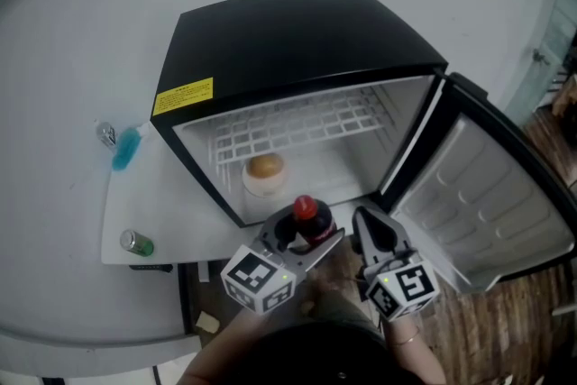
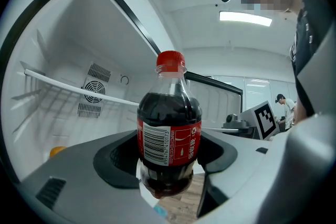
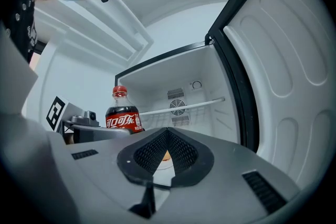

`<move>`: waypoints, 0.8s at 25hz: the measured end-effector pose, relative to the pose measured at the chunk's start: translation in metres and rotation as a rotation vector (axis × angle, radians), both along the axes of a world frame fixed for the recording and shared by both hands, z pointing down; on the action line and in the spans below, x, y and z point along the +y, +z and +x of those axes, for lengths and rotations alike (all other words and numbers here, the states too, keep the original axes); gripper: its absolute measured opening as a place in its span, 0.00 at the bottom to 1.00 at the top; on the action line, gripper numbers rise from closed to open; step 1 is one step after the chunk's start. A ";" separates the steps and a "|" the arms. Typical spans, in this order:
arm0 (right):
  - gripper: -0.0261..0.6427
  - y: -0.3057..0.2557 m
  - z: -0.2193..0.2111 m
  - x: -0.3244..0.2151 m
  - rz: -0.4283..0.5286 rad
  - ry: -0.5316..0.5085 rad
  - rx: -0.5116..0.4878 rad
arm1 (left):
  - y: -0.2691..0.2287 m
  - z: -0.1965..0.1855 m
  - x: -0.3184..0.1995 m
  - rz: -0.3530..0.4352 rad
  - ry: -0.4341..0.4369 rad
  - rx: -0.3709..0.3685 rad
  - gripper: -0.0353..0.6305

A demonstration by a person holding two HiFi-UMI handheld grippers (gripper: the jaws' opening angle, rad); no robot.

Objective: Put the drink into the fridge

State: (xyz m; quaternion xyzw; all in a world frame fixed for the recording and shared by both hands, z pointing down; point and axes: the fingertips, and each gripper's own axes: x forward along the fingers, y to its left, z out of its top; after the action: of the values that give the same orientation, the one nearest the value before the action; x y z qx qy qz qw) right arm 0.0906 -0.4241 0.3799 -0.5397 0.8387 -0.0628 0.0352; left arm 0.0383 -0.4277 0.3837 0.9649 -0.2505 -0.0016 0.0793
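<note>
A small cola bottle (image 1: 306, 221) with a red cap and red label stands upright between the jaws of my left gripper (image 1: 302, 234), which is shut on it just in front of the open fridge (image 1: 270, 41). In the left gripper view the bottle (image 2: 169, 134) fills the middle, pinched at its lower body by the left gripper (image 2: 169, 168), with the fridge's white inside behind it. My right gripper (image 1: 368, 225) hangs just right of the bottle, shut on nothing. In the right gripper view the right gripper (image 3: 165, 152) has its jaws together, and the bottle (image 3: 122, 115) is at its left.
The black mini fridge stands on a white table (image 1: 135, 221), its door (image 1: 491, 194) swung open to the right. Inside are a wire shelf (image 1: 306, 126) and a white cup with an orange top (image 1: 265, 173). A blue object (image 1: 126, 147) and a green can (image 1: 137, 242) lie at the left.
</note>
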 end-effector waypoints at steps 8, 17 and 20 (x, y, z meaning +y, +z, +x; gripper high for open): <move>0.05 0.001 0.005 -0.010 -0.040 -0.065 -0.003 | 0.011 0.007 -0.011 -0.048 -0.072 -0.007 0.52; 0.05 0.009 0.012 -0.026 -0.058 -0.082 0.036 | 0.011 0.011 -0.021 -0.052 -0.127 0.001 0.52; 0.05 0.014 0.011 -0.029 -0.066 -0.090 0.047 | 0.013 0.012 -0.025 -0.045 -0.134 -0.008 0.52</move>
State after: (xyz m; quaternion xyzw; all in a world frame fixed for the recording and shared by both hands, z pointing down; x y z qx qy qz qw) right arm 0.1019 -0.4528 0.3939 -0.5035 0.8603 -0.0790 -0.0052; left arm 0.0501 -0.4529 0.3969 0.9438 -0.3149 0.0024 0.0999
